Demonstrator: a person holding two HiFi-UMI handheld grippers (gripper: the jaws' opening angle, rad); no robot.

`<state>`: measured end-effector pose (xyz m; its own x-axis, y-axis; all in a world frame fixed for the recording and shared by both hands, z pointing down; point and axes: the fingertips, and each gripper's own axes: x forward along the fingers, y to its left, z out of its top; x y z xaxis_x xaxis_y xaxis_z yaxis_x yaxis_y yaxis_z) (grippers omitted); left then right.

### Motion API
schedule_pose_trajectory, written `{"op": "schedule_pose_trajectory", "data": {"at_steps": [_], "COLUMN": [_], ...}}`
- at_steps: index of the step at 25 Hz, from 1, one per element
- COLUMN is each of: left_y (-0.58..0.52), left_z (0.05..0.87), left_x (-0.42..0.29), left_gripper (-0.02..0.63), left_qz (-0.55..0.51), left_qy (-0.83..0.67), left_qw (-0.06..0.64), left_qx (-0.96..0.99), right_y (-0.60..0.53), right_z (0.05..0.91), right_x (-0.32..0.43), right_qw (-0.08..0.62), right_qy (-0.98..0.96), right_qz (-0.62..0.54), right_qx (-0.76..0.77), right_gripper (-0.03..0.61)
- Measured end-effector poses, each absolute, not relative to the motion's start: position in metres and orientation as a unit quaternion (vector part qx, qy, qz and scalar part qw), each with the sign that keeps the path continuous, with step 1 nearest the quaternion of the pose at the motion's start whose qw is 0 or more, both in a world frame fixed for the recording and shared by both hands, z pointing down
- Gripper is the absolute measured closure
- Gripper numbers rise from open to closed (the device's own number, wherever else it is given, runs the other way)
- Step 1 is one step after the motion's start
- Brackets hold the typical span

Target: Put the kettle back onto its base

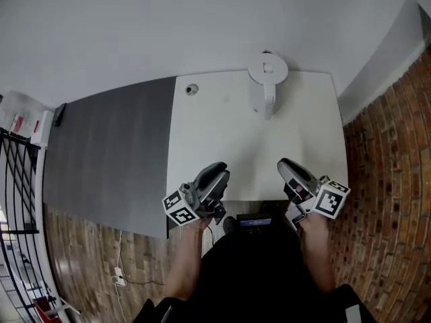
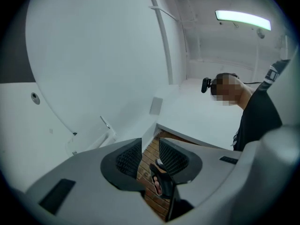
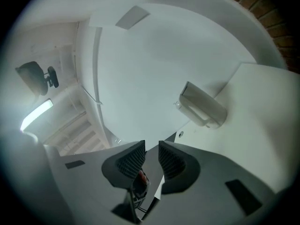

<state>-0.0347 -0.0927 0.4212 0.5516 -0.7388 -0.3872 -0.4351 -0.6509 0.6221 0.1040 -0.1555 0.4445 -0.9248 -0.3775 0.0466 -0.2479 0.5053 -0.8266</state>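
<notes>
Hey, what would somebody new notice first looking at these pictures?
A white kettle stands alone at the far edge of the white table, with its handle pointing toward the person. At the near edge, the left gripper and the right gripper hover side by side. Their jaws are slightly apart with nothing between them.

No word, number or brand can be read anywhere. In the head view, the marker cube (image 1: 180,208) at 7 o'clock and the other marker cube (image 1: 331,199) at 5 o'clock carry only black-and-white square patterns — no letters. The kettle (image 1: 267,79) at 12 o'clock shows no legible label. Any print on the red-and-white items (image 1: 27,123) at 9 o'clock is too small to read.
</notes>
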Motion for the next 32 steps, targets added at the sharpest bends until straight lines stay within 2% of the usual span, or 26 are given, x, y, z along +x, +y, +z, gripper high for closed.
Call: {"op": "schedule_pose_trajectory", "data": {"at_steps": [8, 18, 32], "left_y": [-0.037, -0.019, -0.008], "left_z": [0.431, 0.402, 0.394], "left_x": [-0.017, -0.001, 0.079], "left_gripper": [0.503, 0.517, 0.546], "left_qz": [-0.358, -0.362, -0.309], "left_qy": [-0.276, -0.267, -0.259], "left_qw": [0.270, 0.238, 0.263], "left_qx": [0.850, 0.861, 0.876], "right_y": [-0.060, -0.044, -0.039], "right_z": [0.443, 0.406, 0.404], "right_x": [0.117, 0.125, 0.190], "right_qw": [0.068, 0.086, 0.124], "right_qy": [0.859, 0.890, 0.883], "right_qz": [-0.444, -0.390, -0.403], "right_qx": [-0.246, -0.221, -0.206], "right_gripper": [0.524, 0.550, 0.554]}}
